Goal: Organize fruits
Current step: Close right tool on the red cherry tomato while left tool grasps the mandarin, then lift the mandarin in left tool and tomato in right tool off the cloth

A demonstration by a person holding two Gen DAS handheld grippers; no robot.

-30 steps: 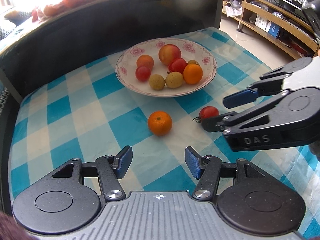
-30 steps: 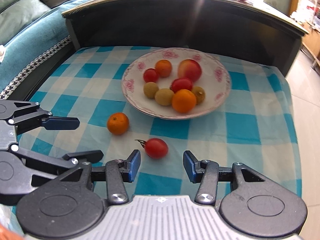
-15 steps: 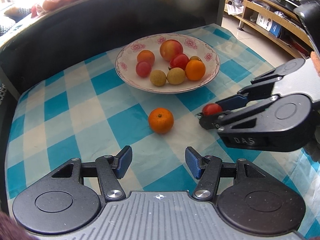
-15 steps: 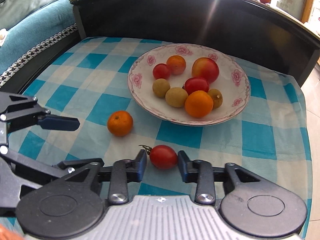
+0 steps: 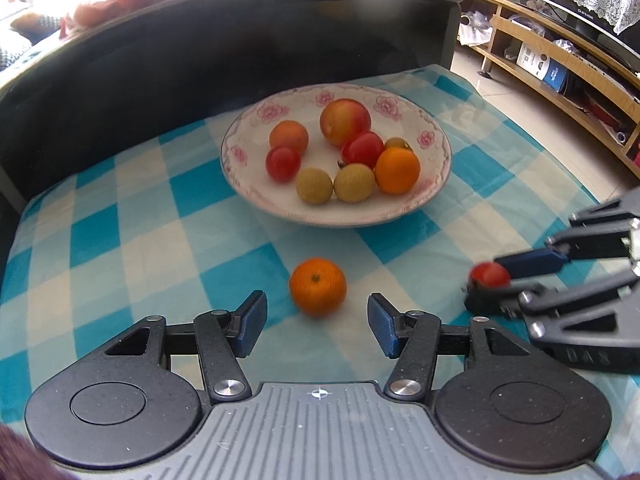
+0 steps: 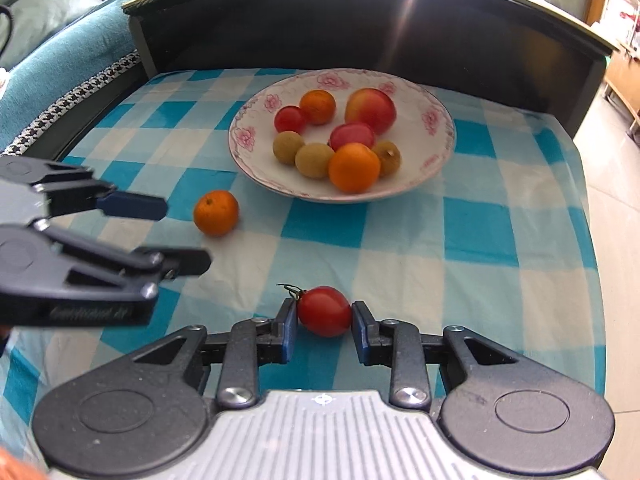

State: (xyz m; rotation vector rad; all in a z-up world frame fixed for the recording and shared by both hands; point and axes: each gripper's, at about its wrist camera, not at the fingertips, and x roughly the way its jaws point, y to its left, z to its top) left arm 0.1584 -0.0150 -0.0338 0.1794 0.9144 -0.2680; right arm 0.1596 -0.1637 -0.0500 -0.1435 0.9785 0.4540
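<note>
A white floral plate (image 5: pixel 436 152) (image 6: pixel 440 148) holds several fruits: an apple, oranges, tomatoes and longans. A loose orange (image 5: pixel 318 286) (image 6: pixel 216 212) lies on the checked cloth in front of the plate. My left gripper (image 5: pixel 316 320) (image 6: pixel 184 236) is open, with the orange just ahead of and between its fingertips, not touched. My right gripper (image 6: pixel 325 322) (image 5: pixel 488 284) is shut on a red cherry tomato (image 6: pixel 324 311) (image 5: pixel 490 275) with a green stem, down at the cloth.
A blue and white checked cloth (image 5: pixel 120 232) (image 6: pixel 480 240) covers the low table. A dark curved backboard (image 5: pixel 200 60) (image 6: pixel 360 28) rises behind the plate. A wooden shelf unit (image 5: pixel 560 76) stands to the right, and a teal sofa (image 6: pixel 48 64) to the left.
My right gripper closed its fingers onto the cherry tomato. My left gripper moved forward so the orange now sits between its open fingertips.
</note>
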